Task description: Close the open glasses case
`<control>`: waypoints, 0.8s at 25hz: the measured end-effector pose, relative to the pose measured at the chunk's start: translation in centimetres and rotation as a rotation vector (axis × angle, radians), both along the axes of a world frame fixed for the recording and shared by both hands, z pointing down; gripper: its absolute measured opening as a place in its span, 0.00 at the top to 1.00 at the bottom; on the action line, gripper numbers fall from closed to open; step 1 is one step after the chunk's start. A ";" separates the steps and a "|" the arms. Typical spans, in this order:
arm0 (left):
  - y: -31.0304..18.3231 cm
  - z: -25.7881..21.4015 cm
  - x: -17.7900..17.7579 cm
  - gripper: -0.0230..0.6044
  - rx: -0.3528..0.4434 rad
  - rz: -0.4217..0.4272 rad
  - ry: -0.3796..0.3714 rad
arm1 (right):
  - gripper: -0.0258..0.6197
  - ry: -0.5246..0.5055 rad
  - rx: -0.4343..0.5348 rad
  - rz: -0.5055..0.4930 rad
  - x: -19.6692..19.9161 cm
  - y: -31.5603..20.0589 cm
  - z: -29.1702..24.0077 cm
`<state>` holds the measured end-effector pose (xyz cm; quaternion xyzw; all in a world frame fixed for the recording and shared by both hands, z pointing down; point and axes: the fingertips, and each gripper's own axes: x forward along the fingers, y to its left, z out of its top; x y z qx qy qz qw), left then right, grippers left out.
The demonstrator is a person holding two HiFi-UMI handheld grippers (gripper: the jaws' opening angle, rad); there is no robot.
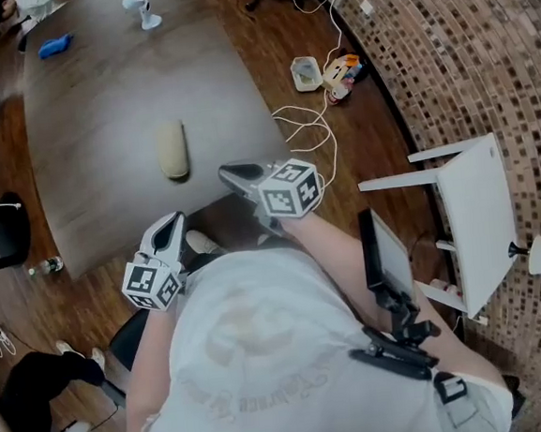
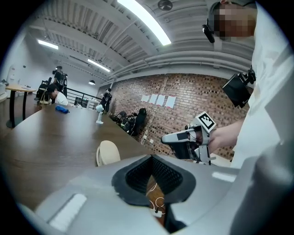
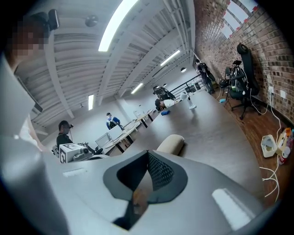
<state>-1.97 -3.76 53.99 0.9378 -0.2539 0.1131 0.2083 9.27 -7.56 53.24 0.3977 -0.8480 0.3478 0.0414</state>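
A beige oval glasses case (image 1: 173,150) lies on the dark wooden table (image 1: 101,103), its lid down with only a thin seam showing. Both grippers hover off the table's near edge, apart from the case. My left gripper (image 1: 172,220) is at the lower left and my right gripper (image 1: 227,173) just right of the case; both have their jaws together and hold nothing. In the left gripper view the case (image 2: 108,152) sits past the shut left gripper (image 2: 150,157), with the right gripper (image 2: 166,139) to its right. The right gripper view shows the case (image 3: 171,143) beyond the shut right gripper (image 3: 148,152).
A blue object (image 1: 53,45) and a small white stand (image 1: 142,7) sit at the table's far end. On the floor to the right are white cables (image 1: 305,127) and a small box (image 1: 307,73). A white chair (image 1: 478,220) stands at the right, a bottle (image 1: 44,268) at the left.
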 end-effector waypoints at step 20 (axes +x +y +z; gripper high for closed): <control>11.5 -1.7 10.2 0.95 0.029 -0.038 -0.007 | 0.95 -0.026 0.106 -0.113 7.2 14.4 -0.2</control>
